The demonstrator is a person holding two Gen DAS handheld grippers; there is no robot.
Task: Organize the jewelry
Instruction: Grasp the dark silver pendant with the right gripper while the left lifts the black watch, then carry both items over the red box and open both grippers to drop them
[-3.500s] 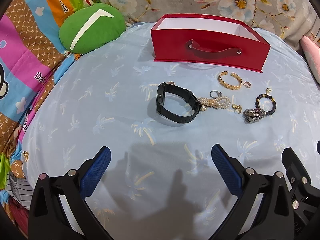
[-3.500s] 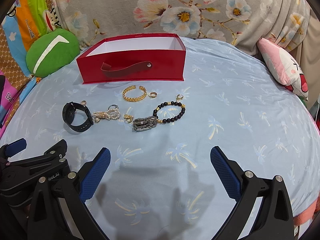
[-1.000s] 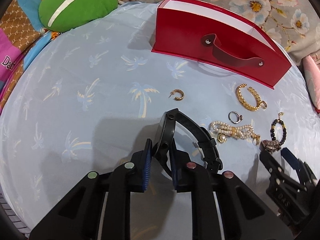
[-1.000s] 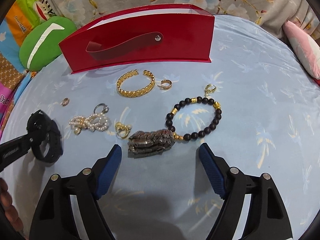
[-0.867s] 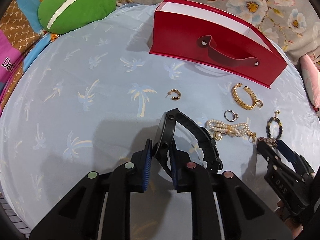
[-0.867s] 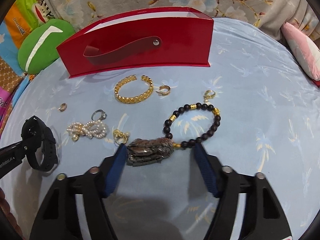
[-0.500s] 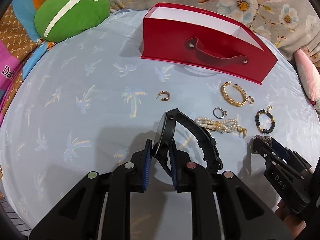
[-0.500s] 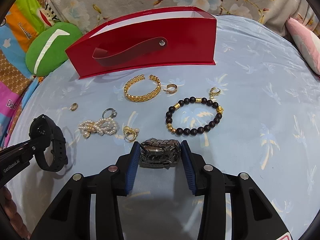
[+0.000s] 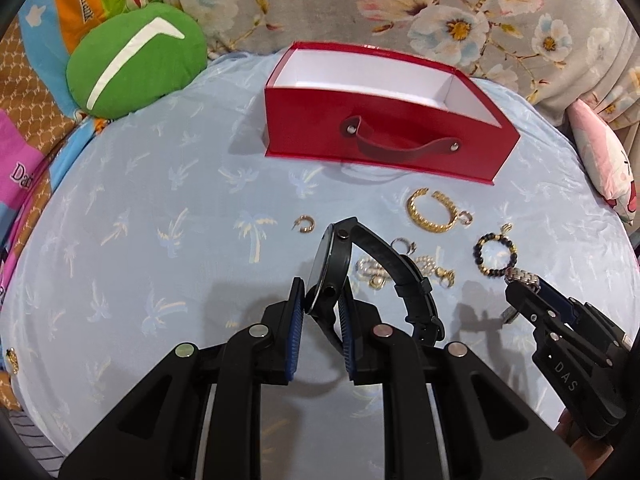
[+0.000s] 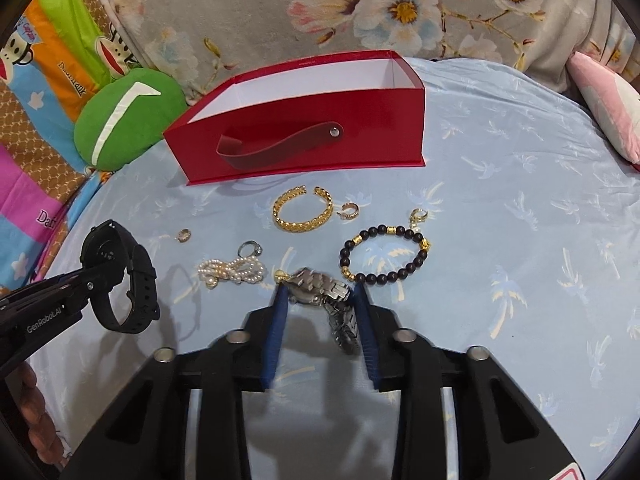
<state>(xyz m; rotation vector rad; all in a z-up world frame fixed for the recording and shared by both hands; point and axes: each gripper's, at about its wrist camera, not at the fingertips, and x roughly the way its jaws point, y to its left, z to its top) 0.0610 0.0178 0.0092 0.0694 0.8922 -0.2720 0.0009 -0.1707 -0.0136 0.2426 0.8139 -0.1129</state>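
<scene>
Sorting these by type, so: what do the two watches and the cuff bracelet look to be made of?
Black watch: matte black strap, probably rubber or silicone, since it bends smoothly. Silver watch: shiny segmented links, likely steel. Cuff bracelet: bright gold braided metal; solid or plated, I cannot tell.

Left gripper [image 9: 320,312], bottom centre of its own view, jaws clamped edge-on round the black watch [image 9: 332,268], lifted clear of the cloth. Right gripper [image 10: 320,296], bottom centre of its view, jaws just been closing, now pinching the silver watch [image 10: 320,286], band dangling between blue pads. Bit of a hand [image 10: 34,412] at lower left of right view.
</scene>
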